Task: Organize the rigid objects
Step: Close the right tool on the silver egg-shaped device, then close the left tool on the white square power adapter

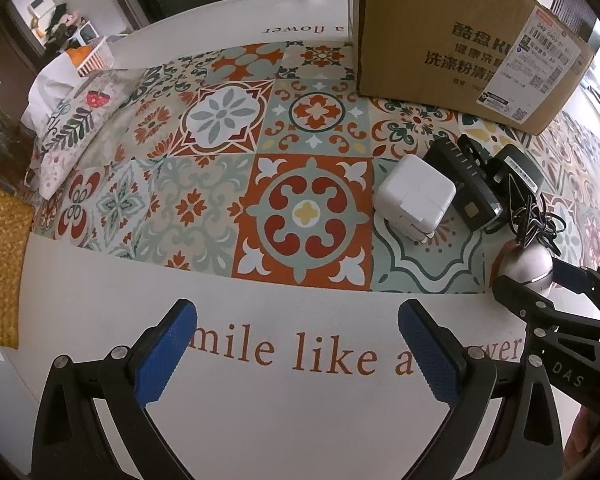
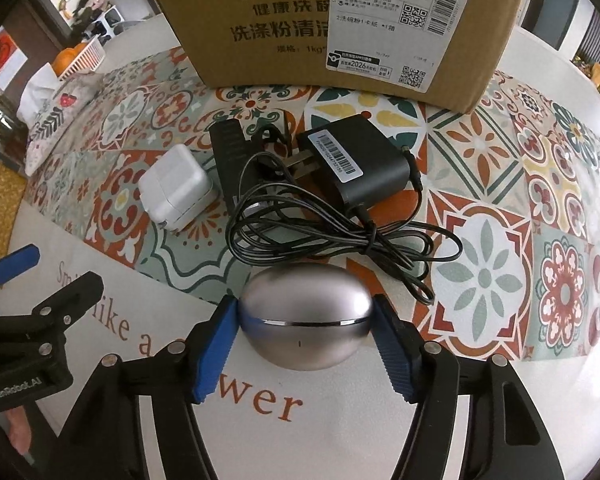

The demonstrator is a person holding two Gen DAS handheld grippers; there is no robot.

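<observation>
My right gripper (image 2: 305, 322) is shut on a silver egg-shaped case (image 2: 305, 318), its blue pads pressed on both sides; the case also shows in the left wrist view (image 1: 529, 265). Just beyond it lie a black power adapter (image 2: 356, 160) with a tangled black cable (image 2: 340, 236), a black flat device (image 2: 228, 156) and a white charger cube (image 2: 176, 190), which also shows in the left wrist view (image 1: 414, 196). A cardboard box (image 2: 340, 20) stands behind them. My left gripper (image 1: 298, 352) is open and empty over the white table border.
A patterned tile mat (image 1: 220, 160) covers the white table (image 1: 300, 420). A floral pillow (image 1: 72, 128) lies at the far left, a woven mat (image 1: 0, 264) at the left edge. A white basket with oranges (image 2: 80, 58) sits at the back left.
</observation>
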